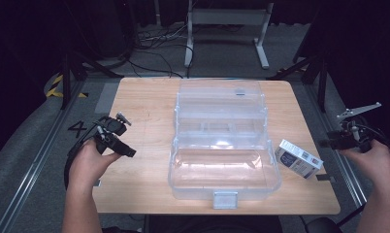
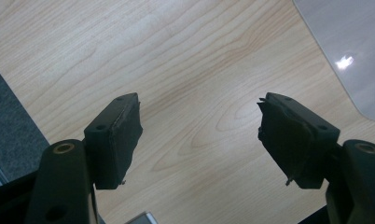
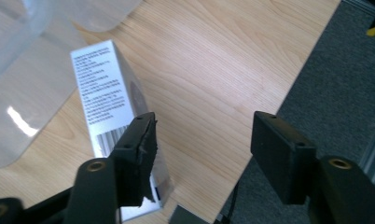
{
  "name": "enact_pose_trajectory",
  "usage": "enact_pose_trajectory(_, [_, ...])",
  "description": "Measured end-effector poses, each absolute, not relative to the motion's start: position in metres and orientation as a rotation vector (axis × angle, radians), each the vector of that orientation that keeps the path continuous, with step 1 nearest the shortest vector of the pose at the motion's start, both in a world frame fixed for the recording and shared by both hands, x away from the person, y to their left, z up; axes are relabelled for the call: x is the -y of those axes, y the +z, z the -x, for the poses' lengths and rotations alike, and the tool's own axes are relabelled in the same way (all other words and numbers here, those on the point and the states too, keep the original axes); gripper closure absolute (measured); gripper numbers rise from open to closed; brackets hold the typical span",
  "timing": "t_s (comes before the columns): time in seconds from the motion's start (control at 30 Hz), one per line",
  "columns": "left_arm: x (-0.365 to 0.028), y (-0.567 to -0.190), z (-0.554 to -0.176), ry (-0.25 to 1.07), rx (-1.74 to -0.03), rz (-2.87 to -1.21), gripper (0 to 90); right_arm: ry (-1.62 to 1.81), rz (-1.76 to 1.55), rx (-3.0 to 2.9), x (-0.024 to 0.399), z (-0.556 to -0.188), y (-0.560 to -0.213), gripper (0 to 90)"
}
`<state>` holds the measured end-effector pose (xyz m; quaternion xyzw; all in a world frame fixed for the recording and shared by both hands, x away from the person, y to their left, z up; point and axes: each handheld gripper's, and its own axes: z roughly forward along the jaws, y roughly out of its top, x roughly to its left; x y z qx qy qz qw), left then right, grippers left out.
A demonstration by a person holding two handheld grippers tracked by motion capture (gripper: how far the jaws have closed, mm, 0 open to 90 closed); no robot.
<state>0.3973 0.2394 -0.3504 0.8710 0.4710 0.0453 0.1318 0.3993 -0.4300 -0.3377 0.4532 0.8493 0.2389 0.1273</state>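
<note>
The clear storage box (image 1: 224,145) is laid open at centre; the small carton (image 1: 298,158) waits at three o'clock, both grippers, left gripper (image 2: 199,135) and right gripper (image 3: 202,154), held released.

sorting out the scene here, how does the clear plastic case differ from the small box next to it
The clear plastic case is see-through, while the small box is opaque white with printed text and a barcode. The case is far larger and sits mid-table; the box lies near the right edge. The case stands open with its lid back; the box looks closed. Both rest on the wooden table, and no gripper holds either.
</note>
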Motion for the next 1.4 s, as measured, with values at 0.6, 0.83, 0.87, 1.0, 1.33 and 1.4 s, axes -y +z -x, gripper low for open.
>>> enact_pose_trajectory(0.6, [-0.229, -0.349, -0.409, 0.113, -1.298, -2.494, 19.4, 0.813, -1.301, -2.433, 0.416, -0.403, -0.344, 0.0])
enact_pose_trajectory(0.83, [-0.220, -0.353, -0.415, 0.091, -1.268, -2.525, 12.5, 0.748, -1.266, -2.506, 0.402, -0.408, -0.358, 0.1])
enact_pose_trajectory(0.87, [-0.218, -0.354, -0.416, 0.081, -1.262, -2.522, 11.4, 0.734, -1.257, -2.523, 0.398, -0.409, -0.360, 0.9])
enact_pose_trajectory(1.0, [-0.214, -0.357, -0.418, 0.063, -1.257, -2.526, 7.2, 0.696, -1.219, -2.577, 0.383, -0.412, -0.369, 1.8])
enact_pose_trajectory(1.33, [-0.210, -0.359, -0.421, 0.060, -1.238, -2.529, 0.0, 0.640, -1.175, -2.669, 0.365, -0.417, -0.385, 1.5])
enact_pose_trajectory(1.4, [-0.209, -0.359, -0.419, 0.051, -1.247, -2.513, 0.0, 0.615, -1.165, -2.691, 0.360, -0.418, -0.390, 1.6])
